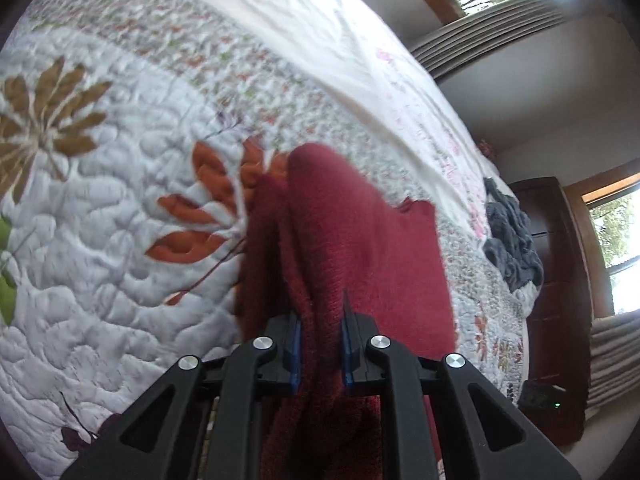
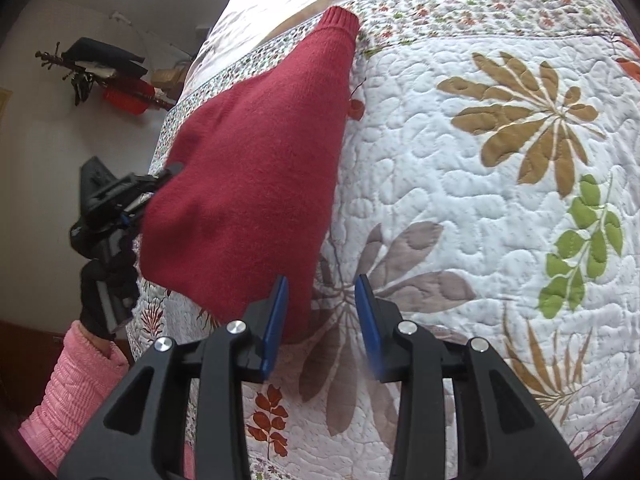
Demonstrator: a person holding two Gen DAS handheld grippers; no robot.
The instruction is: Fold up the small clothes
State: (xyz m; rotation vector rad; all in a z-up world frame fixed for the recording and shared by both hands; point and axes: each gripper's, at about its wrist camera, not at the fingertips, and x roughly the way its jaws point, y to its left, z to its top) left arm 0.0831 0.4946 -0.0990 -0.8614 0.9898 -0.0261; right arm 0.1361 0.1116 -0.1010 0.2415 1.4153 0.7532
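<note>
Your left gripper (image 1: 320, 344) has its fingers (image 1: 294, 346) closed on the sweater (image 1: 340, 240), which hangs above the bed (image 1: 120, 260). Relative to the sweater: your right gripper (image 2: 322, 320) sits just beside its lower edge, parted, holding nothing. A second garment (image 1: 512, 240) lies on the bed well beyond, near the far edge.

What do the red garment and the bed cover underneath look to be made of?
Red garment: looks like knitted wool or acrylic, matte and fuzzy, with a ribbed cuff. Bed cover: apparently quilted cotton, matte, with puffy stitched channels and printed or appliquéd leaves; which of the two is unclear.
</note>
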